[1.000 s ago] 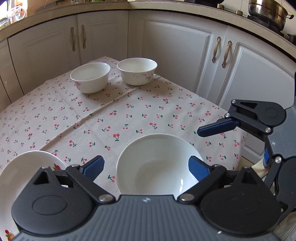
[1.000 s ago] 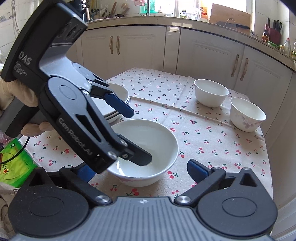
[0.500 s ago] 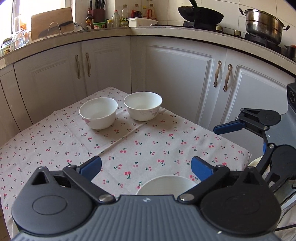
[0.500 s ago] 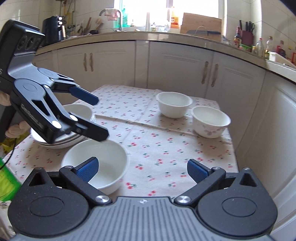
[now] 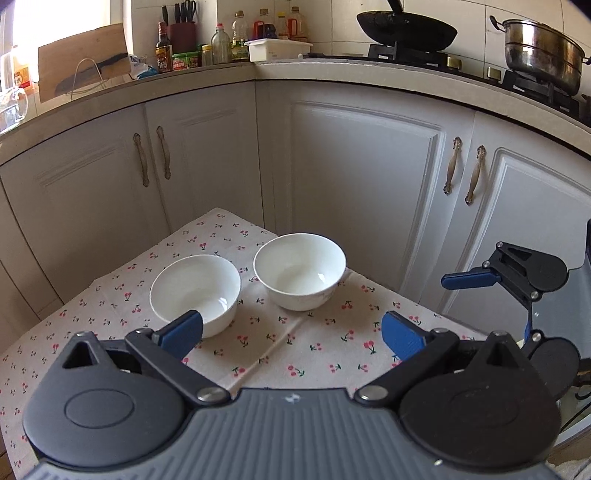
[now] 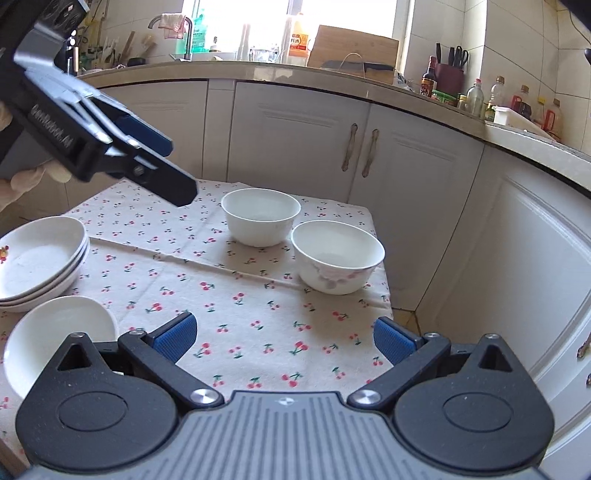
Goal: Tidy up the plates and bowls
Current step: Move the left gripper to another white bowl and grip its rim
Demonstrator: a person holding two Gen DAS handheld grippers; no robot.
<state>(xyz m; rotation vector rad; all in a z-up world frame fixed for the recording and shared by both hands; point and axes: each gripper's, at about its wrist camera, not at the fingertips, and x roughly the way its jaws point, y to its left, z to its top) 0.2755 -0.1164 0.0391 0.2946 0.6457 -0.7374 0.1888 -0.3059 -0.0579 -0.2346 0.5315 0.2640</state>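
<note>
Two small white bowls stand side by side at the far end of the cherry-print tablecloth [image 6: 240,295]: a plain bowl [image 5: 195,291] [image 6: 260,216] and a bowl with a faint flower print [image 5: 300,271] [image 6: 338,254]. A wide shallow bowl [image 6: 55,332] sits at the near left, next to a stack of plates [image 6: 40,258]. My left gripper [image 5: 291,334] [image 6: 162,158] hangs open and empty above the cloth, short of the plain bowl. Over the near part of the cloth, my right gripper [image 6: 283,338] is also open and empty.
White cabinet doors [image 5: 369,177] wrap closely around the table's far and right edges. The counter above holds bottles [image 5: 221,44], a wok [image 5: 406,29] and a steel pot [image 5: 539,51]. A gloved hand [image 6: 22,181] holds the left gripper.
Both grippers pulled back and tilted up from the wide bowl. It has dropped out of the left view, and the two small bowls now sit ahead of both.
</note>
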